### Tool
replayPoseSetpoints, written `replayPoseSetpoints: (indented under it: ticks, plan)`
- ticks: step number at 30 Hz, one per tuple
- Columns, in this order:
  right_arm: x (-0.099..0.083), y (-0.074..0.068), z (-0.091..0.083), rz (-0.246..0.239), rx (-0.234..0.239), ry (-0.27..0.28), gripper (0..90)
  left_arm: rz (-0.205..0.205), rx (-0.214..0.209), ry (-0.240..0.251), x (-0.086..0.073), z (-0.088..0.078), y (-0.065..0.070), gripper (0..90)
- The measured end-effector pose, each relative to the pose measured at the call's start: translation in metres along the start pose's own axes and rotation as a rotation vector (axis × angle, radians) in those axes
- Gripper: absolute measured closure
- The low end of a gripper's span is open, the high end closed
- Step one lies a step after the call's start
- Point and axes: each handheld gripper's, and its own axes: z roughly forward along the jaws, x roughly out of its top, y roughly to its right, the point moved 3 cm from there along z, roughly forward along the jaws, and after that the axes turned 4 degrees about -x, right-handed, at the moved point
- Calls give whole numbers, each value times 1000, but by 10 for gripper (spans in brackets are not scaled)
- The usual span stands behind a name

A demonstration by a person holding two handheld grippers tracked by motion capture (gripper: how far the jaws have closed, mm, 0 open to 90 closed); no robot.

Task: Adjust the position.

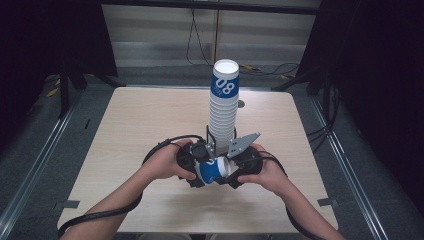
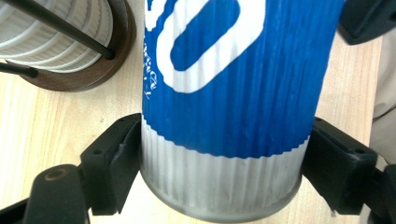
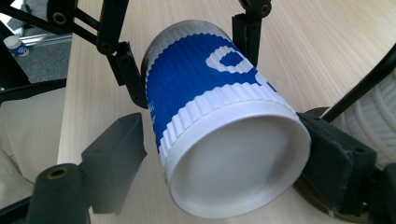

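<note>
Item: blue-and-white ribbed paper cup [image 1: 214,170], lying on its side above the near middle of the wooden table [image 1: 135,120], held between both tools.
Left gripper [image 2: 219,163]: jaws clamped on the cup's narrow base end.
Right gripper [image 3: 224,158]: one jaw touches the rim; the other seems slightly clear (blurred), so its grip cannot be told.
Behind: tall cup stack [image 1: 223,105] upright in a black-rod holder on a dark round base [image 2: 105,70].
</note>
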Motion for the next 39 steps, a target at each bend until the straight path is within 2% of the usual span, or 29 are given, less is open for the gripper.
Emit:
replayPoseSetpoints:
  ticks: [2,7,8,10,15,16,17,18,27,29,33,39]
  plan:
    - [-1,1,0,1,-5,4,230,13,1,0,0,0,-1,189]
    - [-4,2,0,6,-8,-2,239,14,13,5,1,0,-1,187]
    - [-5,2,-1,-11,-9,8,250,22,7,6,1,1,-1,186]
    - [-5,2,-1,-16,-4,3,253,26,8,9,0,1,-1,184]
    - [-5,0,-4,-25,-13,-10,269,32,17,47,-2,3,-3,161]
    - [-5,0,-5,-21,-8,-7,271,17,12,77,-4,2,-3,160]
    - [-5,0,-5,-21,-8,-7,271,17,12,77,-4,2,-3,158]
    - [-5,1,-6,-14,-9,0,272,9,6,104,-6,0,-4,156]
    - [-6,0,-10,0,-10,28,272,-31,-5,163,-14,-5,-5,153]
    - [-7,1,-11,12,-17,29,272,-58,-10,179,-17,-6,-6,159]
    - [-13,6,-14,36,-34,46,272,-66,-22,183,-24,-7,-6,173]
    - [-18,8,-19,58,-45,69,273,-91,-23,227,-31,-6,-8,172]
